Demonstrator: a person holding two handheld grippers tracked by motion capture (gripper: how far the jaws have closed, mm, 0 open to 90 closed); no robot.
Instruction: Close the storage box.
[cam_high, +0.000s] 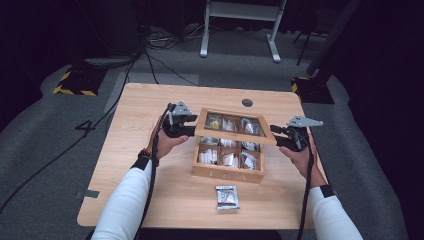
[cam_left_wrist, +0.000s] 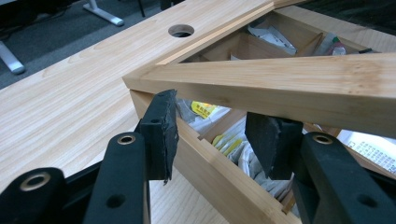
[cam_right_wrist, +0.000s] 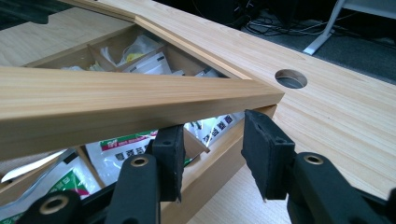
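The step in hand looks like swinging the lid (cam_high: 234, 125) of the wooden tea box (cam_high: 227, 172), which sits mid-bench (cam_high: 150, 195). The lid hangs half-raised, tilted over the compartments of tea bags.

The left tool (cam_high: 186, 131) is at the lid's 9 o'clock corner, its pads (cam_left_wrist: 161, 133) straddling the box wall just under the lid frame; whether they pinch it I cannot tell. The right tool (cam_high: 278, 135), at 3 o'clock, stands part-open under the other corner. Next, both must move evenly together.

A loose sachet (cam_high: 227, 197) lies at the box's 6 o'clock.
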